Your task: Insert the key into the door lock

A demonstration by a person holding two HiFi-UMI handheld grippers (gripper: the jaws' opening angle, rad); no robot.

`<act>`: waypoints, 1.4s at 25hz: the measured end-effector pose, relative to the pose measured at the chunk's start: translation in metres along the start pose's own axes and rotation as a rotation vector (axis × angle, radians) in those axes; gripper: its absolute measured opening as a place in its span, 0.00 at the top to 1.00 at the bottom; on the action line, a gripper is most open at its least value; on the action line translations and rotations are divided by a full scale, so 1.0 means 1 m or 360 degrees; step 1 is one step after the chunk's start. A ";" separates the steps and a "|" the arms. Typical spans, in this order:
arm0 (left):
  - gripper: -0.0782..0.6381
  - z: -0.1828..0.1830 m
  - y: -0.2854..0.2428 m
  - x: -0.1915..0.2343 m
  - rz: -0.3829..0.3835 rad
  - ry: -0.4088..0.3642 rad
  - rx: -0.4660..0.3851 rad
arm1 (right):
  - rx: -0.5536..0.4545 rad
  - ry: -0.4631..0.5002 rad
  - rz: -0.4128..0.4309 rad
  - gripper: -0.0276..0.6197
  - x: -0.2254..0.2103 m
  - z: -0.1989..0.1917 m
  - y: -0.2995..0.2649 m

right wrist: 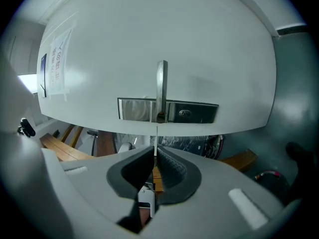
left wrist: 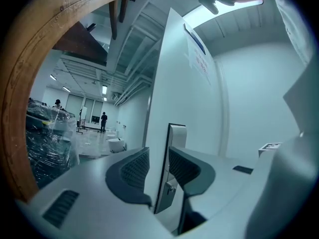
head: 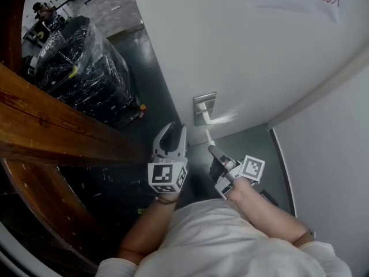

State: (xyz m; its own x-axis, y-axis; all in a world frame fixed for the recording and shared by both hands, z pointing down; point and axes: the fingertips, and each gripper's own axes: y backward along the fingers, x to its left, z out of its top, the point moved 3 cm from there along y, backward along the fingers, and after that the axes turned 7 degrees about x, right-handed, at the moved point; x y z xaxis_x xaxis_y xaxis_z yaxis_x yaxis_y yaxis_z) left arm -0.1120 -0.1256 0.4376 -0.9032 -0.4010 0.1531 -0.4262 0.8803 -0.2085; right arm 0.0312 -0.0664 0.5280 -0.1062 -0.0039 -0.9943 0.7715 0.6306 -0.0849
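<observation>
Right gripper [right wrist: 156, 152]: jaws pinched together on the key [right wrist: 156, 139]. The thin blade shows edge-on, sticking out past the pads toward the door [head: 230, 51]. The key's head sits back between the jaws.

Key position: the blade tip is just short of the lock plate [right wrist: 199, 112] and in line with the base of the handle [right wrist: 162, 83]. The keyhole [right wrist: 185, 114] lies off to one side of the tip, and the key is not in it. I cannot tell whether the tip touches the door.

Left gripper [head: 174, 130]: jaws well apart, holding nothing. It sits beside the right gripper, close to the door's edge, which shows through the gap between its pads.

Surroundings: a curved wooden beam [head: 52, 126] and a plastic-wrapped stack [head: 81, 62] stand to the left, well apart from the door.
</observation>
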 end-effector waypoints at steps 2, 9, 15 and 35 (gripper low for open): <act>0.73 -0.003 -0.004 0.005 -0.0015 -0.0005 0.0012 | -0.0018 -0.0007 -0.0013 0.92 -0.006 0.000 -0.002; 0.71 -0.013 -0.019 0.018 -0.0024 -0.0021 0.0051 | -0.0054 -0.0037 -0.0062 0.92 -0.026 0.006 -0.010; 0.70 -0.018 -0.029 0.024 -0.0021 -0.0028 0.0086 | -0.0052 -0.0038 -0.0090 0.92 -0.044 0.017 -0.021; 0.69 -0.029 -0.058 0.029 0.0048 -0.0018 0.0110 | 0.0011 -0.0130 -0.0063 0.92 -0.075 0.044 -0.043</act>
State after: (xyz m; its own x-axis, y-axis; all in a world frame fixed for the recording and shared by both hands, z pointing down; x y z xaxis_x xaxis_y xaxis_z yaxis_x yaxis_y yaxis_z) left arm -0.1119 -0.1810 0.4822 -0.9159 -0.3780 0.1347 -0.4011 0.8724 -0.2794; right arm 0.0336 -0.1270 0.6033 -0.0853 -0.0925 -0.9921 0.7721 0.6232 -0.1245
